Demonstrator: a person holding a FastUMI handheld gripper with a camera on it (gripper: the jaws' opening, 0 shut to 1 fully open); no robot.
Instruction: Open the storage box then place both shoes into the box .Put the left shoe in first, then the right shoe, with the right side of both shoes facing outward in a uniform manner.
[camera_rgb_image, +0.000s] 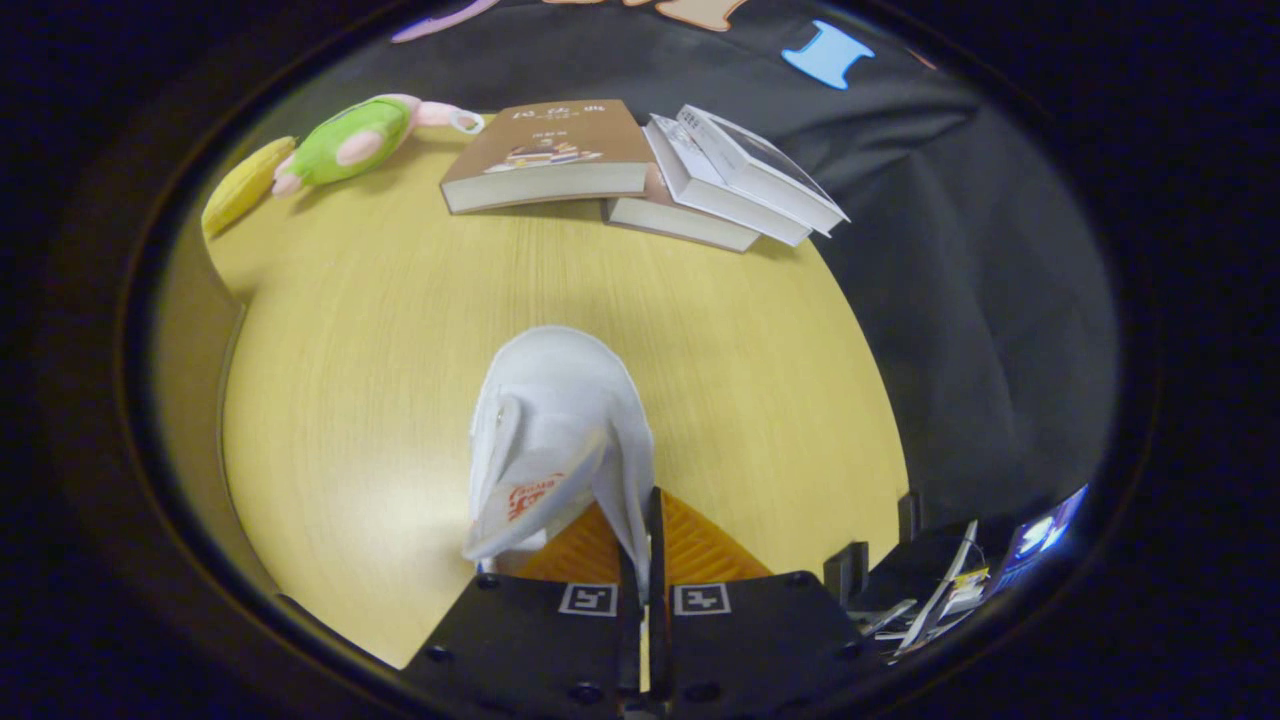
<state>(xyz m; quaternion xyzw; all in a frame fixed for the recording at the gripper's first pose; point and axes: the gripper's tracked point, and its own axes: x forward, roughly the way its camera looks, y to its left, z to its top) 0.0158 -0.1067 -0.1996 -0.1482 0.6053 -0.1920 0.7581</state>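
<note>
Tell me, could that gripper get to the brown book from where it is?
Probably not yet: the gripper is shut on the white shoe, so its fingers are occupied. Otherwise bare table lies between them and the brown book.

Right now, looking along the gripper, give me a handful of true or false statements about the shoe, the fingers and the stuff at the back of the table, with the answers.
1. The gripper is shut on the white shoe. True: both fingers pinch its rim.
2. The shoe's toe points back toward the gripper. False: it points away, toward the books.
3. The books lie beyond the shoe at the far edge of the wooden table. True.
4. The green plush toy lies on top of the books. False: it lies beside them on the table, next to a yellow toy.
</note>
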